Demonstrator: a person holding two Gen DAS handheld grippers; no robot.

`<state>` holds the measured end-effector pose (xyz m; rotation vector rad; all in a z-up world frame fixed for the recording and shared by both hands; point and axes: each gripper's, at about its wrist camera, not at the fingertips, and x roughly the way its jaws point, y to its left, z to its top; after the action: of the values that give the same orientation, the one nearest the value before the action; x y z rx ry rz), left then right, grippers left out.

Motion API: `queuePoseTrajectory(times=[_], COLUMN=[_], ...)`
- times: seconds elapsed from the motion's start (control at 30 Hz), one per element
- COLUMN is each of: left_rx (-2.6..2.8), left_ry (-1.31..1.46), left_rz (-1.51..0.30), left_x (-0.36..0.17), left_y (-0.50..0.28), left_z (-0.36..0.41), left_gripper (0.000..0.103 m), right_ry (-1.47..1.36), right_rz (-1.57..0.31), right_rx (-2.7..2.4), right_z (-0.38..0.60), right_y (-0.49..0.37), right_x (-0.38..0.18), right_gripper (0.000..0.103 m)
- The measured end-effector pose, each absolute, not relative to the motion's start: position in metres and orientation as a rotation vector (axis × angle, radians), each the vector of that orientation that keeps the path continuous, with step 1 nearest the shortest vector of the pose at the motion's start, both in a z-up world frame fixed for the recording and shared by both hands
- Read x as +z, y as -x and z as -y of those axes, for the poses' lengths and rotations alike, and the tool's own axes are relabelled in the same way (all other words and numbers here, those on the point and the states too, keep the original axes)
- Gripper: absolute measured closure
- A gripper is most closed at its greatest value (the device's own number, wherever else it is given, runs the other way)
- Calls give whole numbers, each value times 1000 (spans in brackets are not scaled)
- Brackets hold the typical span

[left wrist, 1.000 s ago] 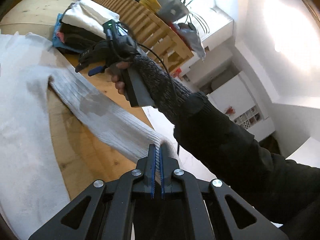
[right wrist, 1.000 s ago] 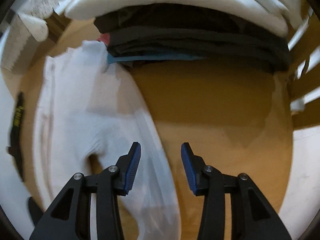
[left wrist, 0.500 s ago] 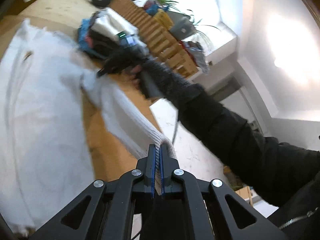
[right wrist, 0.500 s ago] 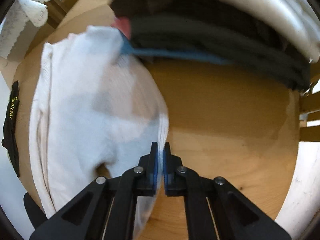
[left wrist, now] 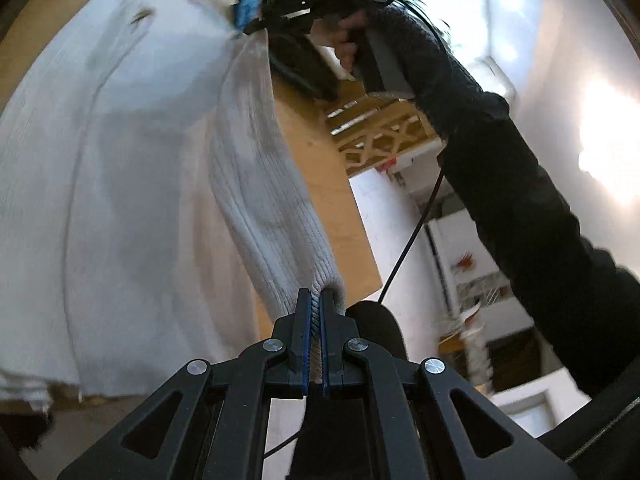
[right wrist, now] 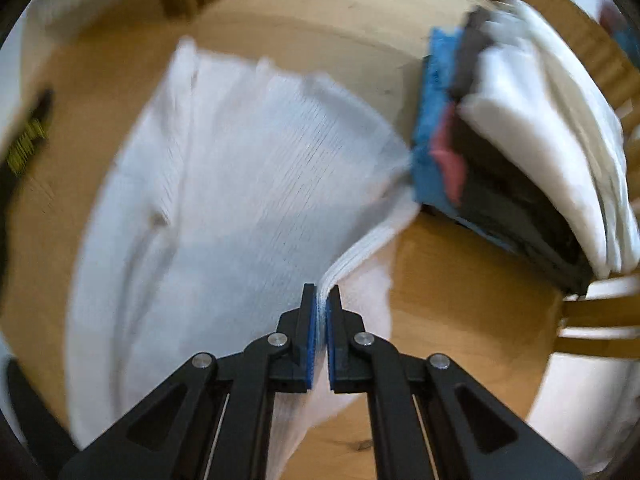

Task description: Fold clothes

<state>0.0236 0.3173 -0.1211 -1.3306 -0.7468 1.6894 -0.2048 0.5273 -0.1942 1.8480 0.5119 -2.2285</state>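
- Left gripper (left wrist: 315, 312): jaws clamped on the ribbed cuff of the white knit sweater (left wrist: 120, 168). Cuff sits right between the blue pads, fabric bunched at the tips.
- Sleeve (left wrist: 264, 184) runs from that cuff up and away to the right gripper (left wrist: 256, 20), lifted off the wooden table (left wrist: 320, 168) along most of its length.
- Right gripper (right wrist: 322, 300): jaws were closing within the last second and are now pinched tight on a fold of the same sweater (right wrist: 224, 184) – a ridge of knit stands up between the pads.
- Seen from the left wrist, the right gripper is held by a hand (left wrist: 348, 40) in a dark knit sleeve (left wrist: 500, 168), a cable hanging below it.
- Sweater body lies flat on the table, spread out to the left of both grippers and mostly beyond the fingertips in the right wrist view.
- Stack of folded clothes (right wrist: 520, 152) (blue, dark, red, white layers) sits on the table at the far right, its blue edge right at the sweater's shoulder corner. Whether they actually touch I can't tell – heavy blur.
- Wooden slatted piece (right wrist: 592, 312) beyond the table's right edge.
- Both views smeared.
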Motion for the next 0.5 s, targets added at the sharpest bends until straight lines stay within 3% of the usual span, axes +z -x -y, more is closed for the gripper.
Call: queuePoseTrajectory(times=[0.1, 0.27, 0.37, 0.5], left_rx=[1688, 1736, 1744, 1821], left_ry=[1370, 1422, 1455, 1471], left_rz=[877, 1020, 1053, 1064], left_x=[-138, -154, -160, -158], left_y=[-21, -18, -21, -27], left_z=[-300, -270, -257, -239], left_gripper=[100, 101, 100, 99], right_ry=[-1910, -1811, -1769, -1820], right_rz=[-511, -287, -123, 65], right_rx=[-2137, -2198, -2243, -2223], right_z=[-507, -530, -563, -603], right_y=[208, 197, 176, 119], right_x=[-218, -186, -166, -180], right_gripper=[82, 63, 62, 62])
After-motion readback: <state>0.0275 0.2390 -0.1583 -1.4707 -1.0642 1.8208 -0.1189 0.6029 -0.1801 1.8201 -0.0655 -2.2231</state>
